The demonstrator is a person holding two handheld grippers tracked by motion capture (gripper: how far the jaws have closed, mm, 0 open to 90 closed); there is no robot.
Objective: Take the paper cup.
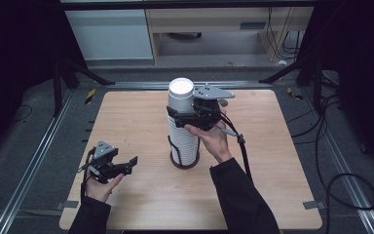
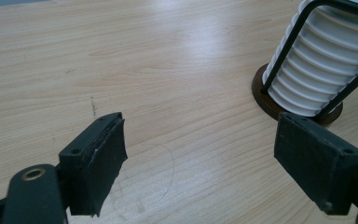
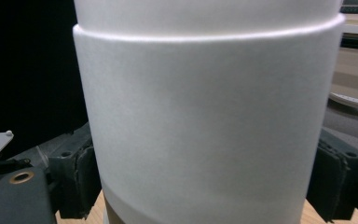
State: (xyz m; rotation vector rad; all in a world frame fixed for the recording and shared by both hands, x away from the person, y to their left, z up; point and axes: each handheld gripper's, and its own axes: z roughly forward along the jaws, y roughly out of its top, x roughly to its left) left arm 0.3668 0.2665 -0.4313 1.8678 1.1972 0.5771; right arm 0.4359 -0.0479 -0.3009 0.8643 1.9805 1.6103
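Two grippers work over a pale wooden counter (image 1: pixel 146 195). At the counter's centre a tall stack of white paper cups (image 1: pixel 182 131) stands upside down in a black wire holder (image 1: pixel 174 148) on a round dark base (image 2: pixel 265 100). The right gripper (image 1: pixel 182 113) comes in level from the 3 o'clock side of the stack, near its top, with its jaws closed against the sides of the top cup (image 1: pixel 180 93); the right gripper view shows a pad (image 3: pixel 79 179) pressing on each flank of the white wall. The left gripper (image 1: pixel 129 165) hovers low over the counter at about 8 o'clock from the stack, well apart from it, its jaws spread wide with nothing between them.
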